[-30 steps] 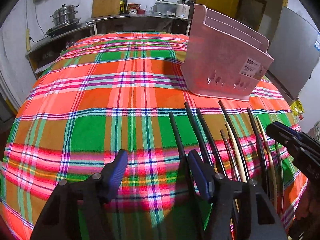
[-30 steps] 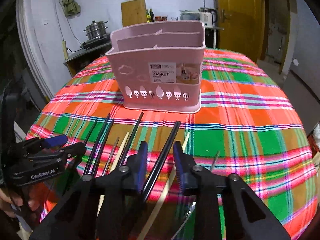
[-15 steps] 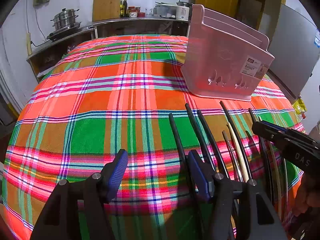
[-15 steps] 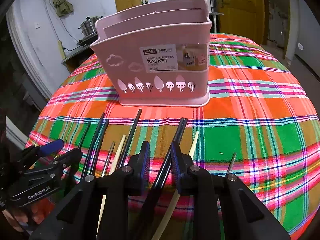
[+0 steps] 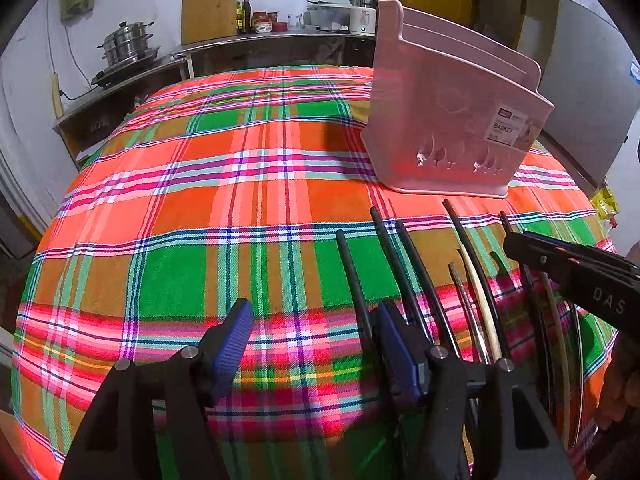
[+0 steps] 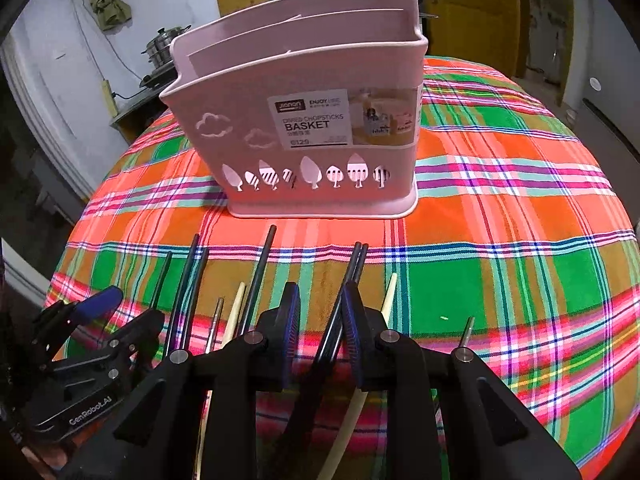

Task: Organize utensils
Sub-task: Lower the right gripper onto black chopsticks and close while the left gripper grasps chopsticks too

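A pink chopstick basket (image 6: 308, 128) stands upright on the plaid tablecloth; it also shows in the left wrist view (image 5: 452, 120). Several black, cream and metal chopsticks (image 6: 256, 280) lie side by side near the table's front edge, also in the left wrist view (image 5: 420, 280). My right gripper (image 6: 320, 320) is low over them with a pair of black chopsticks (image 6: 352, 272) between its narrowly open jaws; whether they are gripped is unclear. My left gripper (image 5: 312, 332) is open and empty, its right finger beside the leftmost black chopstick (image 5: 352, 276).
The plaid tablecloth (image 5: 200, 208) covers a round table that drops off at the near edge. A counter with pots (image 5: 128, 44), bottles and a cutting board stands behind. A yellow door (image 6: 468, 12) is at the back right.
My right gripper has moved forward toward the basket and lower over the chopsticks, its jaws narrowing around the black pair. The left gripper has barely moved.
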Tool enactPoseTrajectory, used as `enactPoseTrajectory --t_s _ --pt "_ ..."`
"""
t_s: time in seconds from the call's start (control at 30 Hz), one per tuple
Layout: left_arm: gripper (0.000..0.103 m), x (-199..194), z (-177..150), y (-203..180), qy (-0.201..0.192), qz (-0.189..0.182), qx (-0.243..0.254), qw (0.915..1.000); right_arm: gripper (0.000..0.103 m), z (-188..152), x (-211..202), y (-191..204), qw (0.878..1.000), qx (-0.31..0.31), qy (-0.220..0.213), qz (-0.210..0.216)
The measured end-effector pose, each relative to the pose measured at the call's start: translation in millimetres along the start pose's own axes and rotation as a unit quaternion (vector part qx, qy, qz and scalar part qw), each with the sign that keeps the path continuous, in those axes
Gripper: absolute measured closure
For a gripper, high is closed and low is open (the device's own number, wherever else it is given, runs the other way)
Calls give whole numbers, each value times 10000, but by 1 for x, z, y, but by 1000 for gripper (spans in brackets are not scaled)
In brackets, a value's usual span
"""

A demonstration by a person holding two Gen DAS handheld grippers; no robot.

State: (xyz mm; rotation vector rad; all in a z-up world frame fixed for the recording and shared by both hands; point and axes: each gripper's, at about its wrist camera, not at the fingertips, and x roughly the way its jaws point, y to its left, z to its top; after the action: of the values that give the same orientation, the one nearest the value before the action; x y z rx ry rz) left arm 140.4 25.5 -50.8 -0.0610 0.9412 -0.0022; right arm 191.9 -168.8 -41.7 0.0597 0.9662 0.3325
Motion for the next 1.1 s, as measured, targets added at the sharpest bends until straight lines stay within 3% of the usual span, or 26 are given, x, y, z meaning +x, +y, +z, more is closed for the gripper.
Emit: enactPoseTrajectory --t_s 0.23,0.53,1.0,1.1 --pt "40 0 0 -1 -5 33 -32 10000 80 0 1 2 9999 -43 138 -5" --pt "39 3 6 -1 75 82 -33 9999 80 17 14 9 9981 -152 440 -401" --pt "38 6 10 -3 112 99 3 9999 80 14 20 17 9984 -237 495 -168" --pt "39 8 11 -3 100 127 3 9999 89 16 21 13 9983 -207 518 -173"
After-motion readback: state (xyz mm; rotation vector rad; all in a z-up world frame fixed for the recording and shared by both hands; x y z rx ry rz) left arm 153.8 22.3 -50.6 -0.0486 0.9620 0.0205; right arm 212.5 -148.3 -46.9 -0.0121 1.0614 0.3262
